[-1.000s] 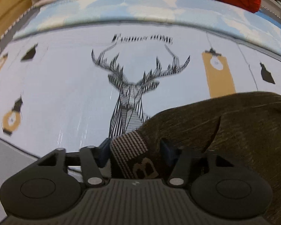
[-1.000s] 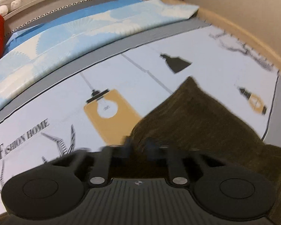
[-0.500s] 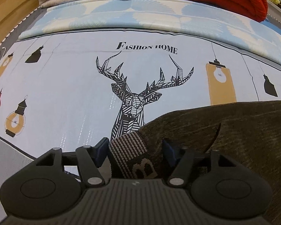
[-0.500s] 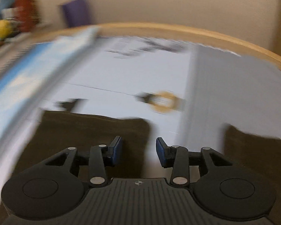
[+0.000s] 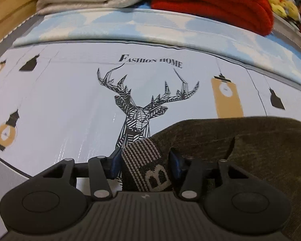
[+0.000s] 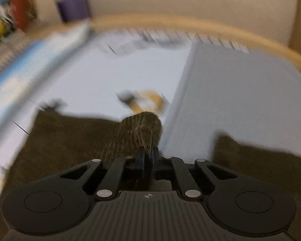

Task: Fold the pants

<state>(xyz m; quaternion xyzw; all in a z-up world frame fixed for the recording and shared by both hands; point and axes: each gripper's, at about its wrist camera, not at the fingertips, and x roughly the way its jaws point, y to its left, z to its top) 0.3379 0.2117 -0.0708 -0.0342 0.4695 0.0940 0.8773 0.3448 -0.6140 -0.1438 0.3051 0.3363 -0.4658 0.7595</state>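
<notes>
Right wrist view, nearest: right gripper (image 6: 148, 156) at lower centre, jaws just closed, clenched on a raised pinch of the pants (image 6: 74, 140) fabric.
Right wrist view, beyond: dark olive pants spread across lower left and lower right, lying on the printed bedsheet (image 6: 102, 74); frame blurred.
Left wrist view, nearest: left gripper (image 5: 144, 161) at lower centre, jaws having just narrowed, striped waistband (image 5: 142, 158) between the fingers; pad contact impossible to tell.
Left wrist view, farther: pants body at right, deer print (image 5: 138, 110) mid-frame, folded blankets (image 5: 208, 2) along the top.
Step in hand: securing both holds before a fold.
Next move: likely lifting both ends together, carrying one over the other, keeping edges aligned.
</notes>
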